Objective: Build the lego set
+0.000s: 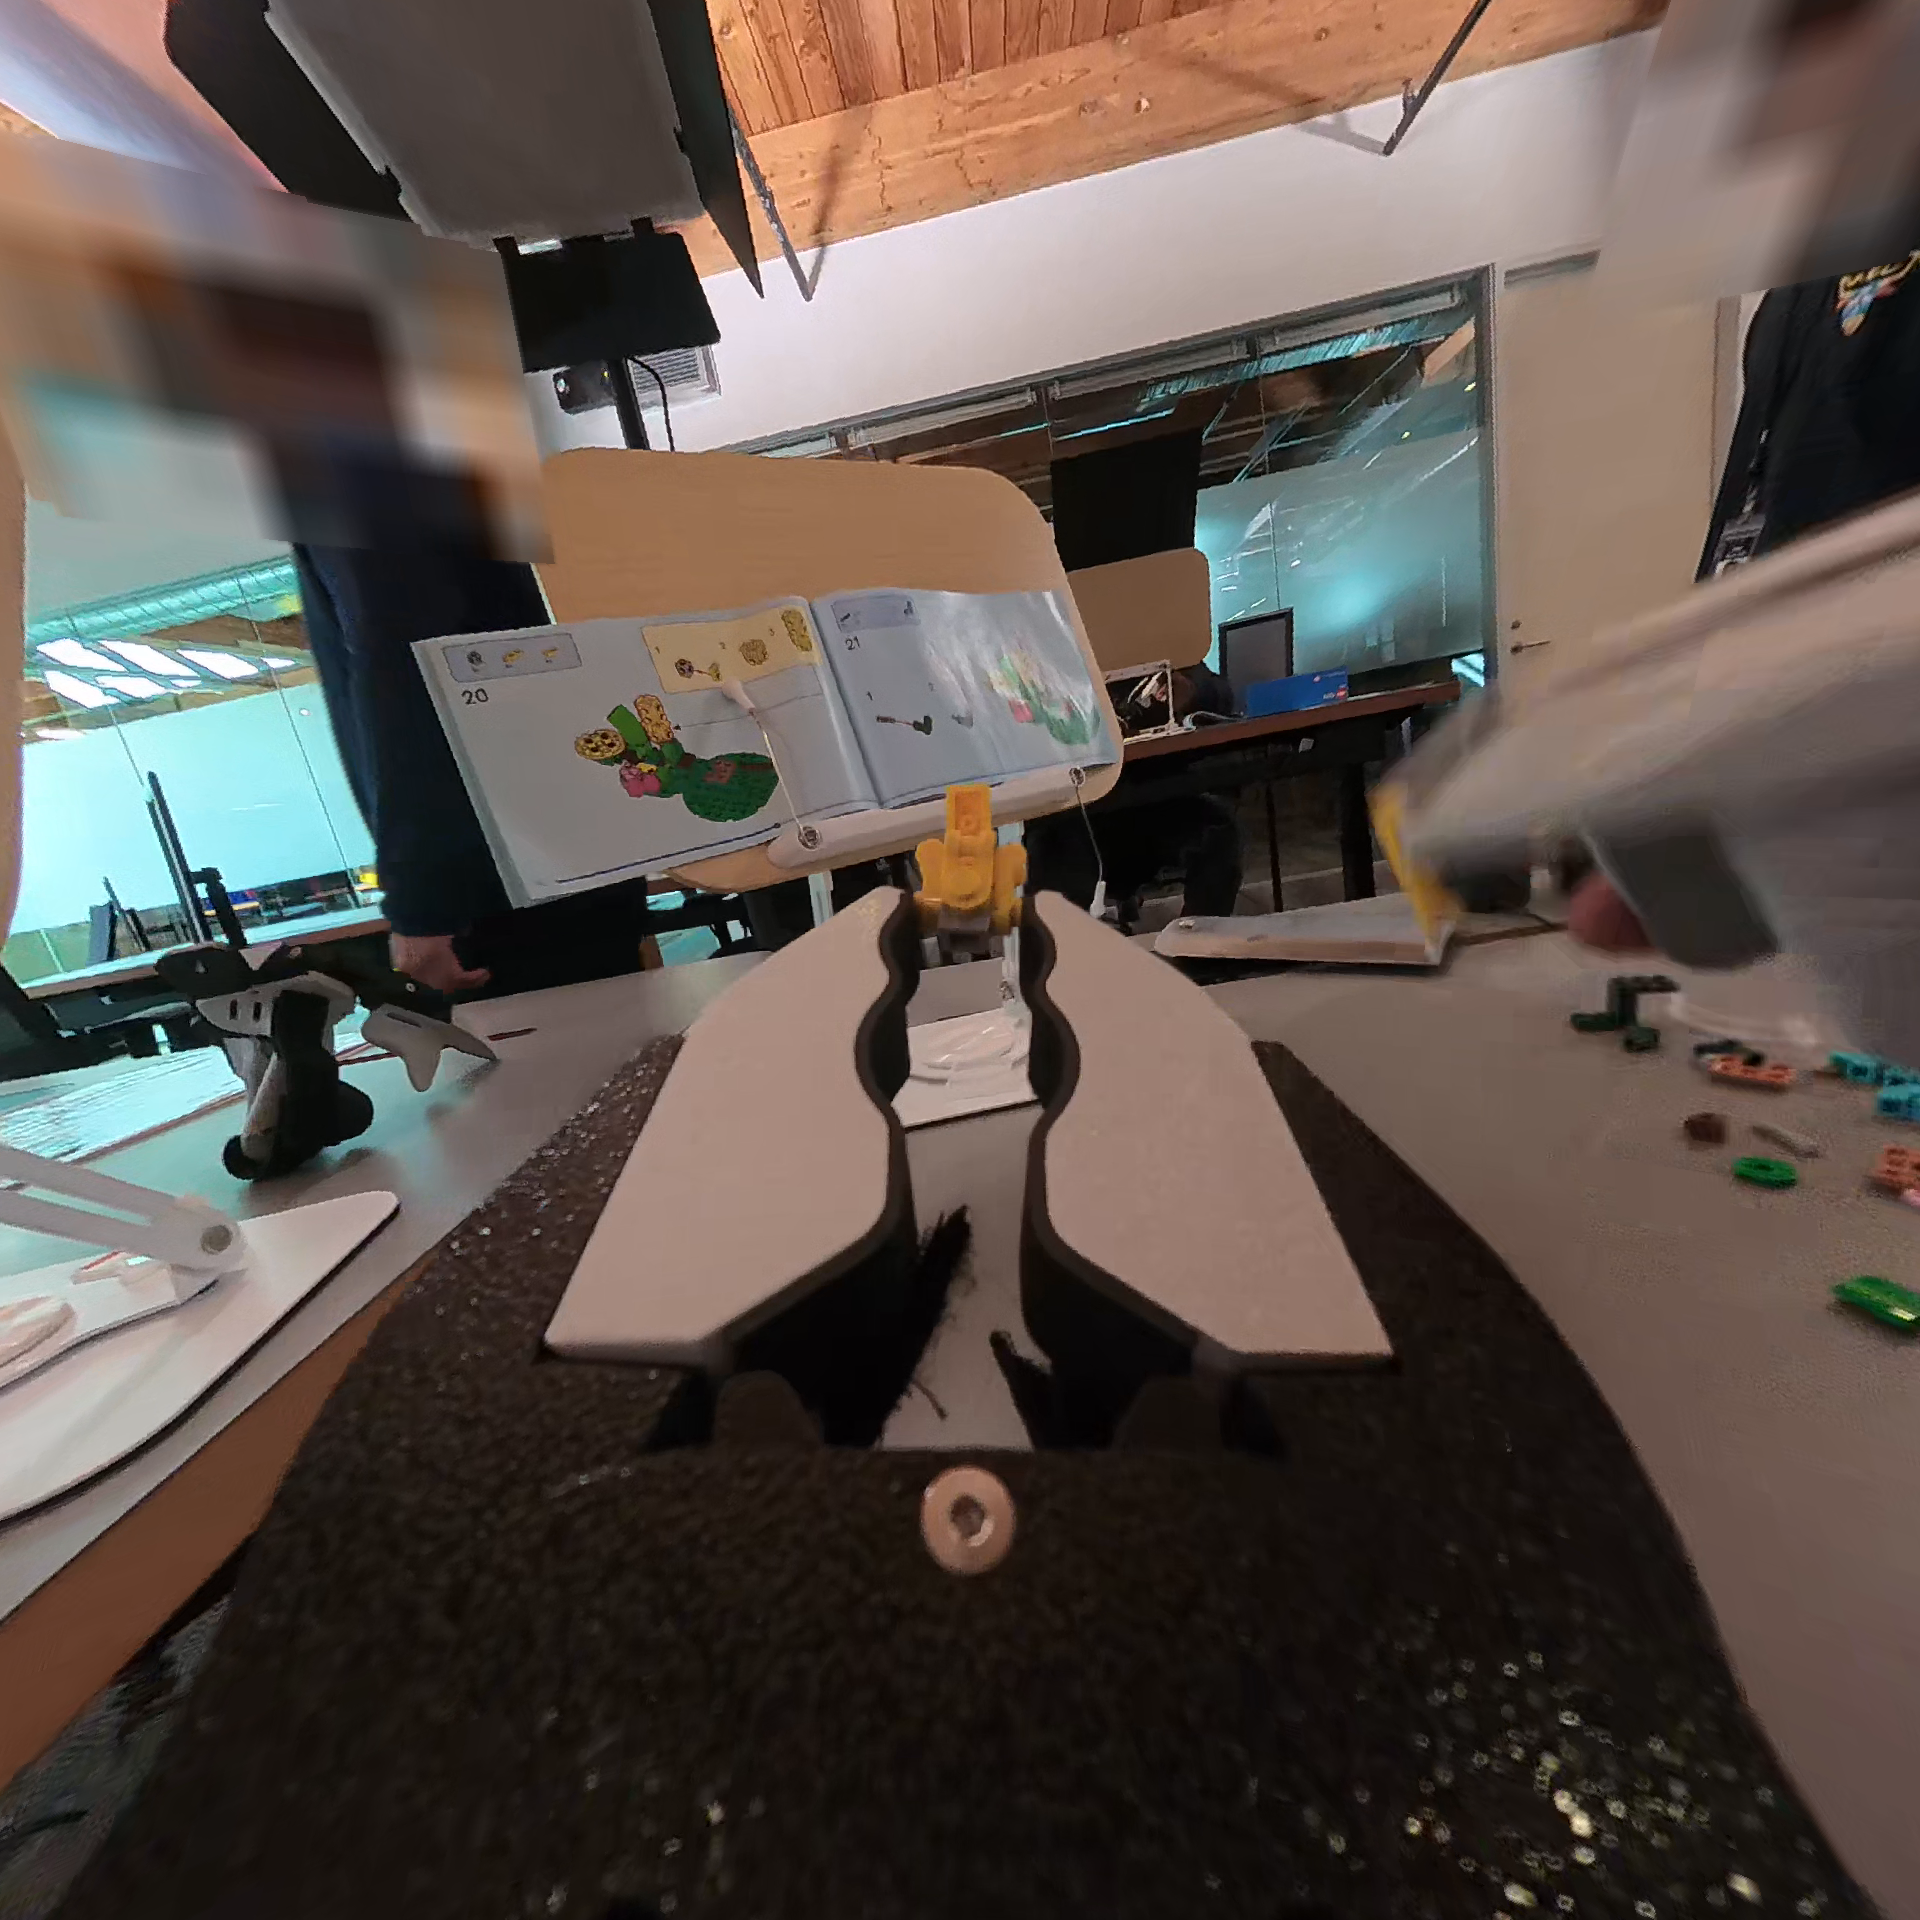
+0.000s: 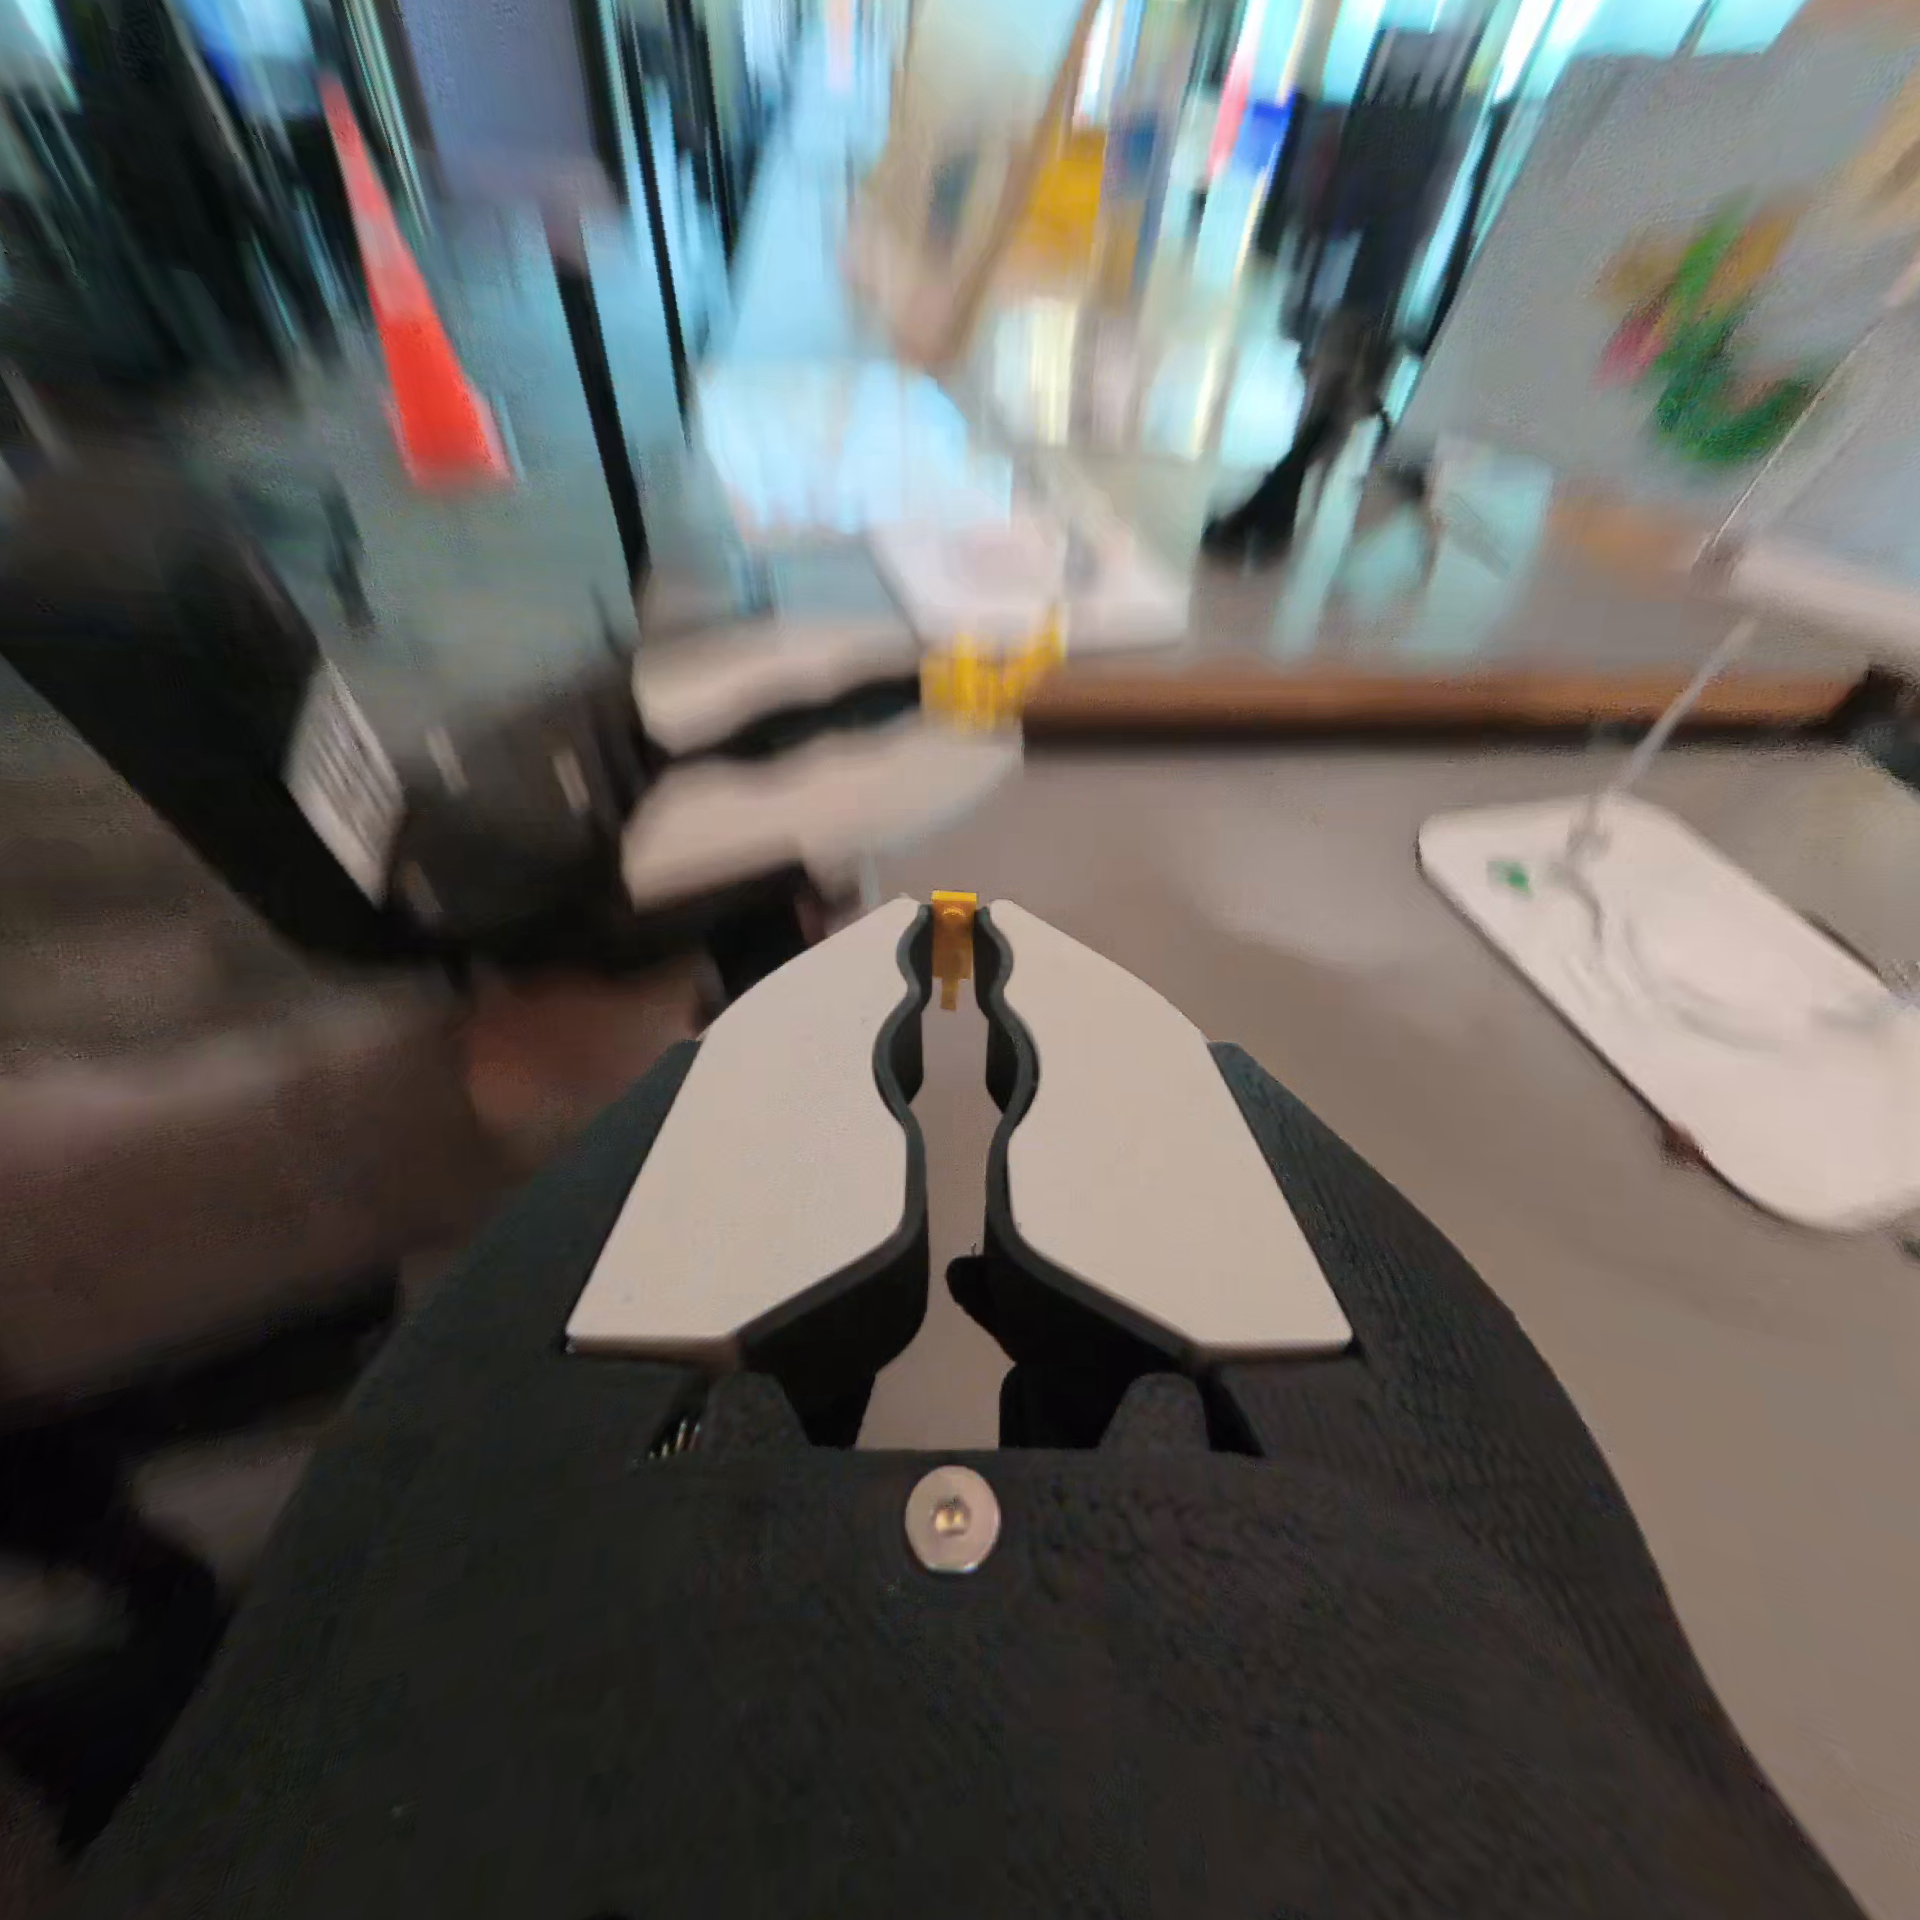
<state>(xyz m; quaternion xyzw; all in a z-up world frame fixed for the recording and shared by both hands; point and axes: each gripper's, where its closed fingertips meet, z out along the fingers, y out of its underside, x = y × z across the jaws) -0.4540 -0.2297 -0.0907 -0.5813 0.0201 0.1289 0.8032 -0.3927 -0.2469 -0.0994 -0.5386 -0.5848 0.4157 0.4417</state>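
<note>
lego pieces pinched in both grippers, ready to be joined

lego is the job, and each gripper has a piece of it. nearest in the left wrist view, the left gripper has its fingers closed on a small yellow assembly with a grey piece under it, held upright at the tips. in the right wrist view, the right gripper pinches a small yellow part between nearly closed fingers; that view is heavily blurred, so little else there can be told.

beyond the left tips, loose bricks in green, teal, pink and brown lie scattered on the grey table to the right. the right gripper shows blurred over them. farther back an open instruction booklet rests on a wooden stand, and a person stands behind it.

the step looks like mating the small part to the assembly. it would go best with the left gripper kept steady, the part lined up square before pressing, and a firm straight push so neither piece twists out of its grip.
</note>
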